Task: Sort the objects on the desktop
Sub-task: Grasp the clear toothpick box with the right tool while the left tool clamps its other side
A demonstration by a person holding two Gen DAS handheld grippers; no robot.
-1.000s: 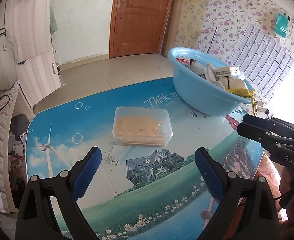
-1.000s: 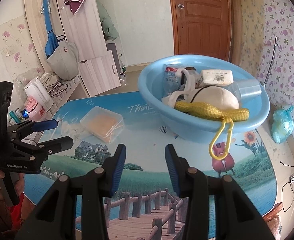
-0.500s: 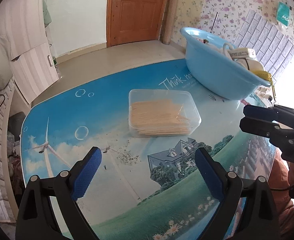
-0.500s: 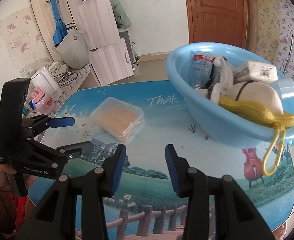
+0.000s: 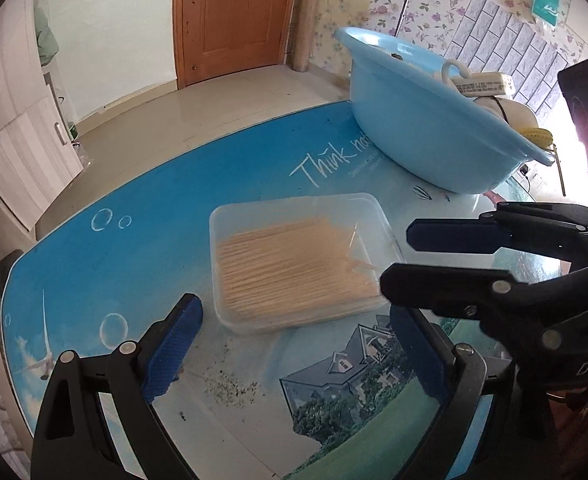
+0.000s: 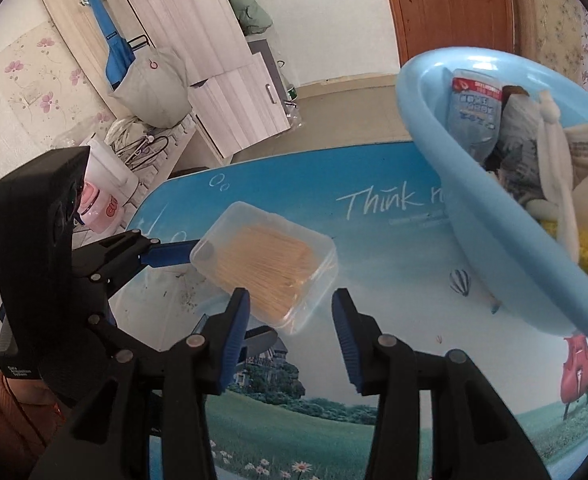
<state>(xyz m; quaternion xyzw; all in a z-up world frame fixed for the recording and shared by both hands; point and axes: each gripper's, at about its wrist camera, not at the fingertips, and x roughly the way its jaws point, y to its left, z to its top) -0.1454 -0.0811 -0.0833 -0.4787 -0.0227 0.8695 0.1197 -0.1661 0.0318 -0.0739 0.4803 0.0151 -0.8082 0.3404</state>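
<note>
A clear plastic box of toothpicks lies flat on the table, near the blue basin that holds a bottle and other items. The left gripper is spread wide just short of the box. The right gripper, also spread, sits at the box's other side.

One clear toothpick box, one blue basin, two claws, one table.
</note>
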